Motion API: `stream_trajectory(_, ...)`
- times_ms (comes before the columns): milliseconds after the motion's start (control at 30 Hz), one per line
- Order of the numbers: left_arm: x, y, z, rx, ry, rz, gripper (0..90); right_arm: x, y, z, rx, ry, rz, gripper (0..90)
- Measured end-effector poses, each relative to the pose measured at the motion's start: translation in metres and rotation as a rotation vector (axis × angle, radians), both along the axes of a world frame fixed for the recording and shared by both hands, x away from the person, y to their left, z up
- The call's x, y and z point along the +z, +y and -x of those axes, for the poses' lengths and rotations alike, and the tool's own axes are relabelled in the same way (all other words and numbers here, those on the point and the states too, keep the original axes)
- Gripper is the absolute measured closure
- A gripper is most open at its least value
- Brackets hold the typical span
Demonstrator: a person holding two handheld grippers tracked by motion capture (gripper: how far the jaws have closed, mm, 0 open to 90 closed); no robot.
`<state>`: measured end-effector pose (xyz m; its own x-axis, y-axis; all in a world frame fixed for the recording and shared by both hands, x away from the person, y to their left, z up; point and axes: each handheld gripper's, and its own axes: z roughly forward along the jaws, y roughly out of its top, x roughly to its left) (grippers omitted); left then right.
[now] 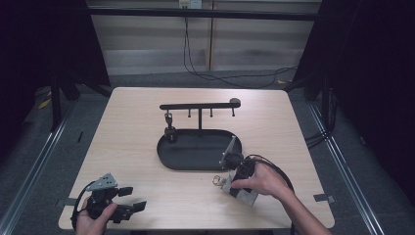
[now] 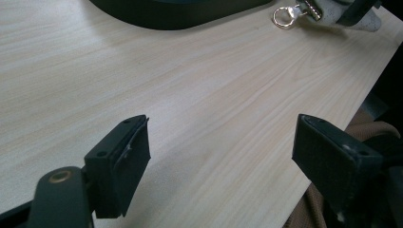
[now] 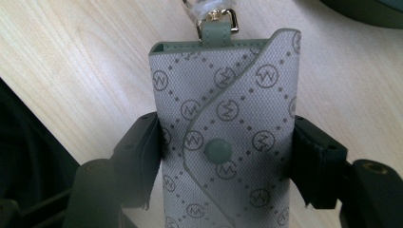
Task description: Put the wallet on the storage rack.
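Observation:
A grey-green patterned key pouch (image 3: pixel 228 95) with a snap button and a gold ring (image 3: pixel 216 16) lies on the wooden table near the front right. My right gripper (image 3: pixel 228 156) is shut on its sides, both pads pressing the fabric. In the high view the pouch (image 1: pixel 240 192) sits under the person's right hand, with its ring (image 1: pixel 216 181) pointing left and the right gripper (image 1: pixel 234 186) around it. My left gripper (image 1: pixel 133 198) rests at the front left, held low over the table. Its jaws stand wide open (image 2: pixel 221 156) with bare wood between them.
A black oval tray (image 1: pixel 195 149) stands mid-table, with a post and a hook bar (image 1: pixel 198 105) above it. A small dark object (image 1: pixel 169 128) hangs from the leftmost hook. The tray's edge (image 2: pixel 180 16) and the ring (image 2: pixel 285 14) show far off in the left gripper view.

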<state>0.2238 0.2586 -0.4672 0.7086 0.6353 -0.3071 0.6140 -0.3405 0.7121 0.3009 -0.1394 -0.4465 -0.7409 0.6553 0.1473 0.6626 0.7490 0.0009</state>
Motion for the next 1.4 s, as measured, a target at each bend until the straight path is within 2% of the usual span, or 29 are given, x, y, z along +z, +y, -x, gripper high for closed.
stream_trajectory(67, 0.000, 0.000, 0.000, 0.002, 0.001, 0.002, 20.0, 0.004, -0.001, 0.000, -0.019, 0.005, -0.004, 33.7)
stream_trajectory(267, 0.000, 0.001, 0.000, 0.005, 0.006, 0.017, 20.0, 0.011, -0.007, -0.001, -0.011, -0.020, -0.026, 33.7)
stream_trajectory(500, 0.000, 0.001, -0.001, 0.008, 0.004, 0.016, 20.0, 0.020, -0.009, -0.003, -0.018, -0.020, -0.006, 33.8)
stream_trajectory(667, 0.000, 0.002, -0.001, 0.011, 0.005, 0.018, 20.0, 0.028, -0.011, -0.005, -0.015, -0.016, -0.012, 33.8)
stream_trajectory(867, 0.000, 0.001, -0.002, 0.007, 0.007, 0.014, 19.9, 0.037, -0.015, -0.008, -0.052, -0.007, -0.012, 33.8)
stream_trajectory(900, -0.001, 0.001, -0.002, 0.009, 0.008, 0.014, 20.0, 0.037, -0.017, -0.009, -0.034, -0.019, -0.014, 33.8)
stream_trajectory(1033, -0.001, 0.001, -0.002, 0.006, 0.012, 0.013, 20.0, 0.042, -0.018, -0.010, -0.055, -0.012, 0.000, 33.8)
stream_trajectory(1200, -0.001, 0.000, -0.002, 0.008, 0.012, 0.016, 19.9, 0.048, -0.023, -0.014, -0.047, -0.037, -0.008, 33.8)
stream_trajectory(1400, 0.001, 0.000, -0.001, 0.002, 0.006, 0.014, 20.0, 0.057, -0.024, -0.018, -0.081, -0.047, -0.001, 33.8)
